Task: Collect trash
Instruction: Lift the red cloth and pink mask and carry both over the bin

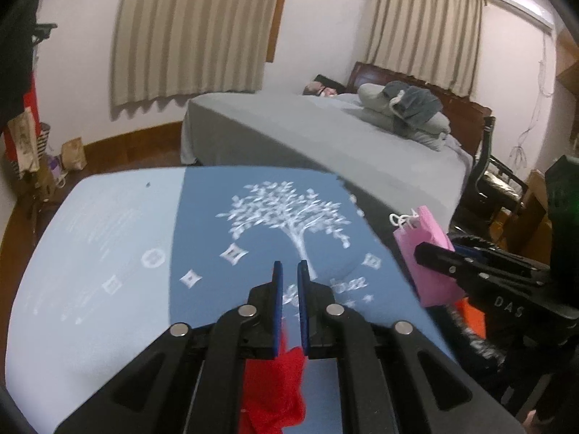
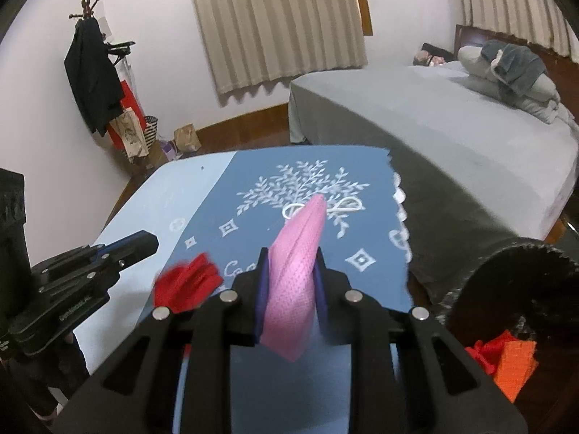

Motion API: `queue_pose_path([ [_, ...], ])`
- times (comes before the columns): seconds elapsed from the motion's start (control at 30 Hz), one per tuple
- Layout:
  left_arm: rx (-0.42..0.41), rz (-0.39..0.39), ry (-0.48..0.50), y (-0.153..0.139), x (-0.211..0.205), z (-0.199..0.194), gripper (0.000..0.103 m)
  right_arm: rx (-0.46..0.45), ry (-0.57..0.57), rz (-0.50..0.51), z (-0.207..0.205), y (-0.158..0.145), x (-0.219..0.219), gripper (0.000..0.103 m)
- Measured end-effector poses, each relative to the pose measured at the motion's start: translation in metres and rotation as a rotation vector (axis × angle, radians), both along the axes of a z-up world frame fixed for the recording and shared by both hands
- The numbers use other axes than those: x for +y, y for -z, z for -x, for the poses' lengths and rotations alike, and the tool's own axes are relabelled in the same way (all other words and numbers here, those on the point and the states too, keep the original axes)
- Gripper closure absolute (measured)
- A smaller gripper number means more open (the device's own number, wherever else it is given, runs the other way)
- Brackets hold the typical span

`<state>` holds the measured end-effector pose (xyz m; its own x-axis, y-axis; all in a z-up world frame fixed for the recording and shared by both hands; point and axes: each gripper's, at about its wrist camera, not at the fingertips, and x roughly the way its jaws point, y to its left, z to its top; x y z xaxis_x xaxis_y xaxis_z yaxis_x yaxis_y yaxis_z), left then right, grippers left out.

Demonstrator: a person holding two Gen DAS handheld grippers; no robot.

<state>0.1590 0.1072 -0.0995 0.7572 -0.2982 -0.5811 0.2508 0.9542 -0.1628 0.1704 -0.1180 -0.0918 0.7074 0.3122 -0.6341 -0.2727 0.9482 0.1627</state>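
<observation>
Left gripper [image 1: 290, 271]: closed on red fabric bag [image 1: 271, 390], hanging below for carrying. Right gripper [image 2: 291, 260]: clamped on folded pink gift bag [image 2: 296, 271], held over blue tablecloth [image 2: 253, 173] near right table edge. Black trash bag [image 2: 506, 289] beside that edge, mouth open for deposit.

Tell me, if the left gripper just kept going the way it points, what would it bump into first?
Probably the blue tablecloth, near its white tree print. The left gripper angles down toward it, though depth is hard to judge.
</observation>
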Motion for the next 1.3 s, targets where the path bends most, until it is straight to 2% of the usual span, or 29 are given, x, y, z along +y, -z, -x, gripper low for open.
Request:
queue_pose_path([
  [0.2,-0.024,-0.036,0.020,-0.008,-0.018,-0.002,0.095,-0.011,0.029,0.003,0.004,-0.004,-0.016,0.081],
  [0.37,0.058,-0.028,-0.022,0.019,-0.003,-0.002,0.093,0.024,0.023,-0.007,0.005,0.015,-0.015,0.081],
  [0.43,0.097,-0.030,-0.044,0.035,0.003,0.000,0.084,0.036,0.021,-0.009,0.006,0.022,-0.013,0.081],
  [0.5,0.128,-0.033,-0.058,0.047,0.007,0.003,0.069,0.047,0.013,-0.008,0.006,0.030,-0.009,0.081],
  [0.67,0.190,-0.058,-0.074,0.077,0.011,0.000,0.051,0.070,0.008,0.004,0.006,0.043,-0.003,0.081],
  [0.8,0.232,-0.093,-0.093,0.093,0.013,-0.009,0.048,0.080,0.010,0.008,0.004,0.046,-0.004,0.081],
  [0.87,0.242,-0.086,-0.101,0.098,0.015,-0.012,0.048,0.081,0.010,0.009,0.003,0.046,-0.004,0.081],
  [0.97,0.234,-0.088,-0.100,0.099,0.015,-0.014,0.050,0.080,0.010,0.009,0.002,0.046,-0.004,0.081],
  [1.0,0.229,-0.086,-0.099,0.099,0.015,-0.013,0.062,0.081,0.010,0.009,0.003,0.046,-0.004,0.081],
  [1.13,0.235,-0.043,-0.105,0.099,0.021,-0.015,0.089,0.084,0.007,0.009,0.001,0.047,-0.003,0.081],
  [1.3,0.210,-0.037,-0.102,0.091,0.021,-0.014,0.093,0.084,0.003,0.009,0.001,0.045,-0.003,0.081],
])
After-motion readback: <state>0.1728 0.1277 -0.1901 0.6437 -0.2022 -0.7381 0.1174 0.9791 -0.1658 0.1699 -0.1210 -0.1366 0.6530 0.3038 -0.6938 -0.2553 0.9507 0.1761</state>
